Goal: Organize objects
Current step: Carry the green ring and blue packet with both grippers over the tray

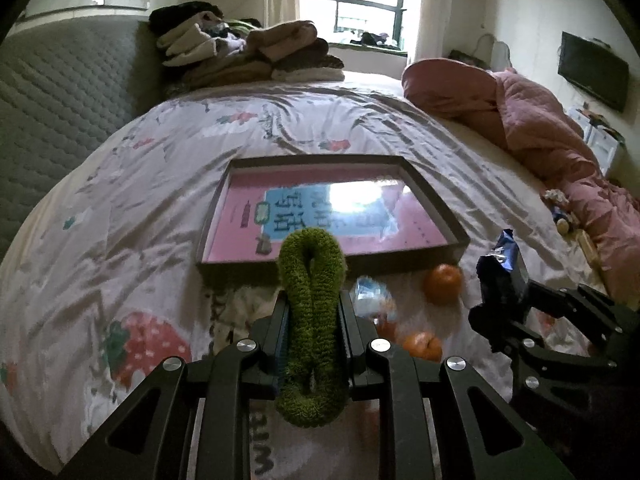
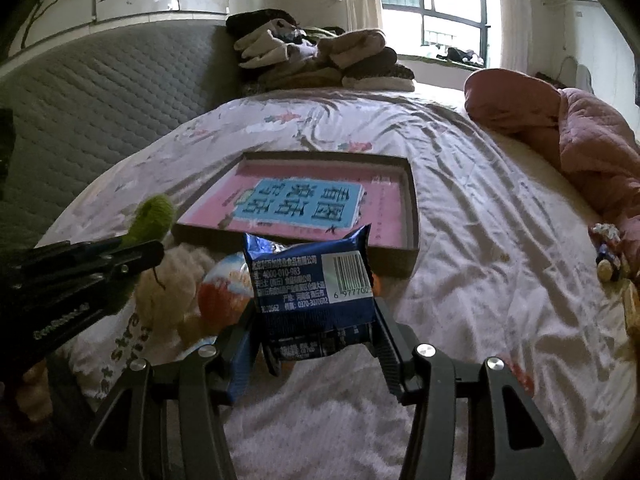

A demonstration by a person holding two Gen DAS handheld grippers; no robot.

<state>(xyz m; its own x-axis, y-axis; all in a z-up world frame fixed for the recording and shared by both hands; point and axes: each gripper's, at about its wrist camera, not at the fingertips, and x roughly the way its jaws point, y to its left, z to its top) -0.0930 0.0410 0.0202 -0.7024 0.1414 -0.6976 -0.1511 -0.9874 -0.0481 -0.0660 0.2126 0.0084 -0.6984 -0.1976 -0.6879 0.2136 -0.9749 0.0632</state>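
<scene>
Green chenille, a fuzzy loop folded on itself [image 1: 311, 320], is pinched between the nearly closed fingers of the left gripper [image 1: 312, 312] at the bottom centre of the left wrist view, its long axis running straight up the frame toward the tray. A blue foil snack packet with a white barcode label [image 2: 316, 288] is clamped in the half-spread right gripper [image 2: 316, 332] at the lower centre of the right wrist view, held clear of the bedding.

Just beyond both sets of fingers, two oranges [image 1: 443, 283] and a crinkled clear wrapper [image 1: 370, 294] are seen lying on the strawberry-print bedsheet [image 1: 120, 240], near the front wall of the tray.

Directly ahead, a shallow dark-rimmed rectangular tray [image 1: 432, 196] is set in mid-frame, with a pink and blue booklet [image 1: 304, 216] flat inside it. The tray's near edge appears closest to the left gripper, so the green loop is judged the readier to be carried over the rim. Open sheet is left to both sides; a pink quilt [image 1: 540, 128] crowds the right, and folded clothes [image 1: 248, 48] are piled at the top.
</scene>
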